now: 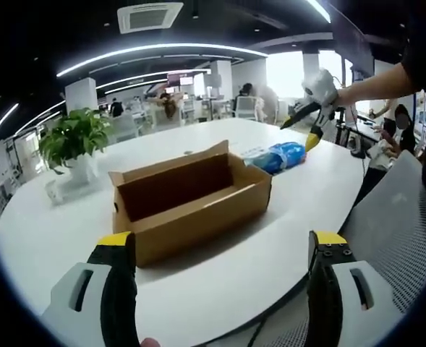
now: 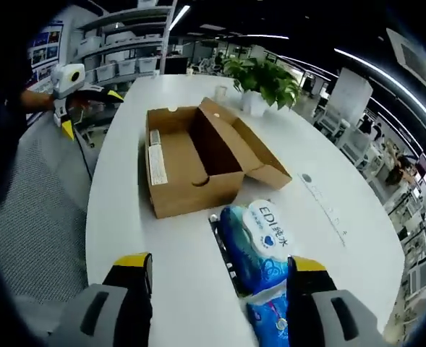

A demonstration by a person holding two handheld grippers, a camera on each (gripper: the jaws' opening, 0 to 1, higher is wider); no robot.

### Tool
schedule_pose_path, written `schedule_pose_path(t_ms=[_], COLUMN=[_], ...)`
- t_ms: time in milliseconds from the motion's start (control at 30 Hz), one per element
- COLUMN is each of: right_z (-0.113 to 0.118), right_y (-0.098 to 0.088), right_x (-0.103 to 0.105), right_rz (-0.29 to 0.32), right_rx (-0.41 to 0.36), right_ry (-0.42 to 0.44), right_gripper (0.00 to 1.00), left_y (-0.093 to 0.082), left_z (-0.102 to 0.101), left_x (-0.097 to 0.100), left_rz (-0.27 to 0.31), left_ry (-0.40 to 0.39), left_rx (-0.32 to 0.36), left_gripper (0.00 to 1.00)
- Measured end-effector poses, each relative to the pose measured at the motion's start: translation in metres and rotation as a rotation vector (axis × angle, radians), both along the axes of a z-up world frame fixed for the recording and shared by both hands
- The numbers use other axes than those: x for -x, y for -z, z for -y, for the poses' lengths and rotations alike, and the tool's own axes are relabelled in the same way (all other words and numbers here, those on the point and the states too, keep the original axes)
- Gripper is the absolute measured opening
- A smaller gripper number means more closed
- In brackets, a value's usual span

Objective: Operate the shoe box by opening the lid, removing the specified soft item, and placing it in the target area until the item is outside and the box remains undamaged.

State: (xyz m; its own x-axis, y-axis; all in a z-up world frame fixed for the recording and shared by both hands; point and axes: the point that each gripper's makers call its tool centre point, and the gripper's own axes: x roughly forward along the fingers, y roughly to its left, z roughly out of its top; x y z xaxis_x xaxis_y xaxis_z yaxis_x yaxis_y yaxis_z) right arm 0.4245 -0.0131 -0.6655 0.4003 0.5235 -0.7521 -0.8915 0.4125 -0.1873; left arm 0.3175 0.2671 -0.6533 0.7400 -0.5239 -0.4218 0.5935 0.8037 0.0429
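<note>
An open brown cardboard shoe box (image 1: 191, 199) sits on the white table (image 1: 220, 282), its lid folded back and its inside bare (image 2: 187, 163). A blue and white soft pack (image 1: 278, 156) lies on the table just beyond the box; in the right gripper view the pack (image 2: 260, 249) lies close ahead. My left gripper (image 1: 223, 249) is open, back from the box at the table's near edge. My right gripper (image 2: 220, 271) is open above the pack, holding nothing. It also appears far off (image 1: 310, 119) in a gloved hand. The left gripper (image 2: 79, 97) appears off the table's edge.
A potted green plant (image 1: 75, 144) stands at the table's far left. A grey mesh chair (image 1: 408, 224) sits at the right of the table. Desks, shelves and people fill the office behind. A white label strip (image 2: 325, 202) lies on the table beside the pack.
</note>
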Motion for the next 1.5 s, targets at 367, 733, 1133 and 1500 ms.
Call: schedule_pose_path(t_ms=[367, 733, 1133, 1500], right_z=[-0.066, -0.093, -0.096, -0.105], right_y=[-0.007, 0.004, 0.016, 0.018], right_x=[-0.015, -0.027, -0.038, -0.046], right_rz=[0.009, -0.014, -0.023, -0.022], right_rx=[0.029, 0.079, 0.119, 0.122], right_ry=[-0.190, -0.283, -0.302, -0.301], right_gripper=[0.68, 0.61, 0.58, 0.53], left_y=[-0.001, 0.000, 0.002, 0.001], left_z=[0.002, 0.005, 0.006, 0.004], left_x=[0.000, 0.002, 0.003, 0.002], left_rz=[0.005, 0.001, -0.003, -0.002], left_ry=[0.009, 0.027, 0.030, 0.018], left_rx=[0.006, 0.005, 0.000, 0.005], left_gripper=[0.99, 0.99, 0.99, 0.99])
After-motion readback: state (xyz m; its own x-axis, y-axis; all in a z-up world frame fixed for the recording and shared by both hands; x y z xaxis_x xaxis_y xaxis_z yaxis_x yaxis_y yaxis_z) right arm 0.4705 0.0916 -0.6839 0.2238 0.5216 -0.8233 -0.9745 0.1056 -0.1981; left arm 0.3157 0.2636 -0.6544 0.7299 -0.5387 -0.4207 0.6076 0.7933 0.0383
